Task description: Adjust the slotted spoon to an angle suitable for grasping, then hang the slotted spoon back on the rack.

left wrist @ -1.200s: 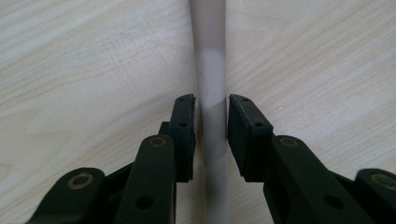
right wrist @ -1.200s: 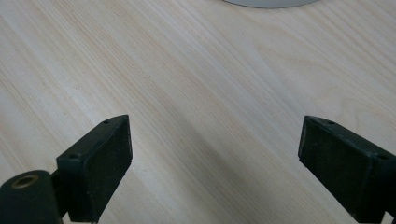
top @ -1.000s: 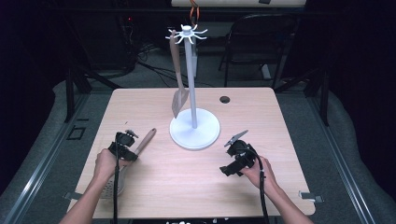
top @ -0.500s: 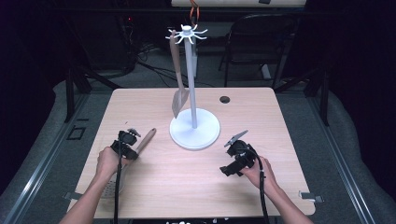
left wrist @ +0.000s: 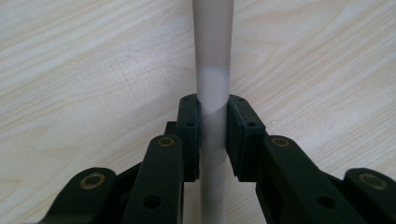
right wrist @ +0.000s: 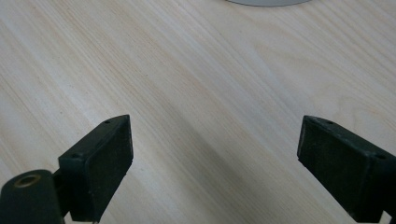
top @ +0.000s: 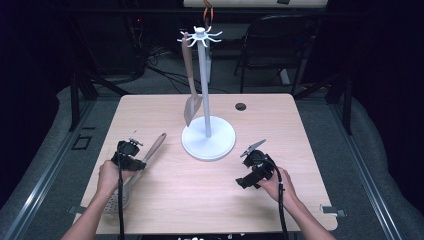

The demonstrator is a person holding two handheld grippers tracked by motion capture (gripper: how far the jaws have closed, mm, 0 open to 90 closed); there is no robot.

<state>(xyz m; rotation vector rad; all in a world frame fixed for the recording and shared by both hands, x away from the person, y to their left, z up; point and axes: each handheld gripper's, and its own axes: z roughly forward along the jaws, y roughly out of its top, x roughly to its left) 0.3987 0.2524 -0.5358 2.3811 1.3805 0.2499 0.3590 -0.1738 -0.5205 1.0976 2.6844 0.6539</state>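
So from the high view, the left hand-held gripper (top: 131, 155) sits near the left edge of the desk (top: 280, 125), right over the handle of a skimmer spoon (top: 150, 151) that lies flat on the wood, handle pointing up toward the white utensil stand (top: 208, 140) and the perforated bowl end back by the person's left hand. A spatula (top: 190, 85) hangs off one of the stand's hooks. The right hand-held gripper (top: 255, 167) rests on the desk just right of the stand's base, nothing in it.

Left gripper view: the jaws have just been closing, and the pale spoon handle (left wrist: 213, 93) runs straight up between them. Both pads look pressed against it, so it's clamped on the handle.

Right gripper view: the jaws stand wide apart over bare wood, with the stand's base edge (right wrist: 268, 2) peeking in at the top.
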